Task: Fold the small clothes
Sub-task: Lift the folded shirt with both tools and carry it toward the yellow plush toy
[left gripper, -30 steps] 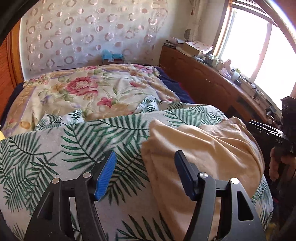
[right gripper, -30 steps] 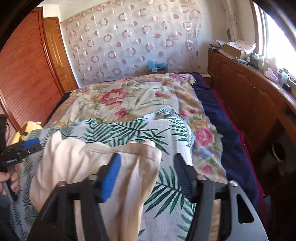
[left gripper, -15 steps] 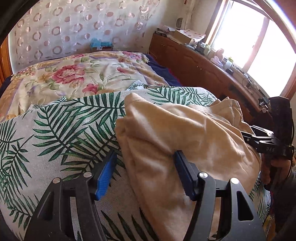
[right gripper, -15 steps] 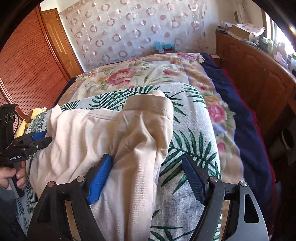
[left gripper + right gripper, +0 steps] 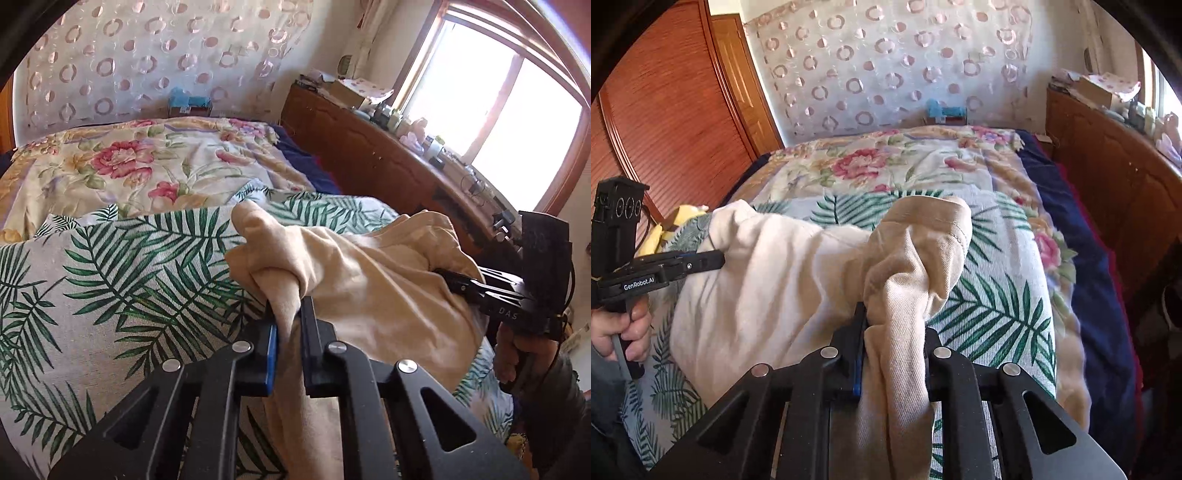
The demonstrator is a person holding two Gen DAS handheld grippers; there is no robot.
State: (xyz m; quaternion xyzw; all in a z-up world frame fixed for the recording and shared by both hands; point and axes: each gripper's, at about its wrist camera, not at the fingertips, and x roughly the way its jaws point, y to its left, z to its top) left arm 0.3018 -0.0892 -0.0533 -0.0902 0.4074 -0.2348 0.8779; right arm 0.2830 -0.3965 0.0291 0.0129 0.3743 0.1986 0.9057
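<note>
A soft cream garment (image 5: 376,295) lies on the leaf-print blanket (image 5: 110,288), and that blanket is the thing to find everything else by. The garment covers the near part of the blanket, on the side close to the wooden cabinet (image 5: 369,147). The left gripper (image 5: 288,317) has its two jaws pressed together on a bunched edge of the garment, and the cloth is pinched tight between them. The fold sticks up above the blanket in a little lump. In the right wrist view, the right gripper (image 5: 892,325) also has its jaws squeezed onto a thick roll of the garment (image 5: 783,295), at the end near the blanket's middle. The cloth stretches between the two grippers and sags a bit over the blanket. The person's right hand (image 5: 517,350) shows past the blanket's edge, wrapped around the handle of its gripper. The person's left hand (image 5: 620,328) shows at the other edge of the blanket, holding its handle too. Behind the leaf-print blanket lies a flowered quilt (image 5: 886,162) with pink blooms. Beside the blanket, on the cabinet side, a dark blue sheet (image 5: 1089,258) runs along. A yellow thing (image 5: 672,225) peeks out by the blanket's far corner, near the red wooden door (image 5: 665,110).
</note>
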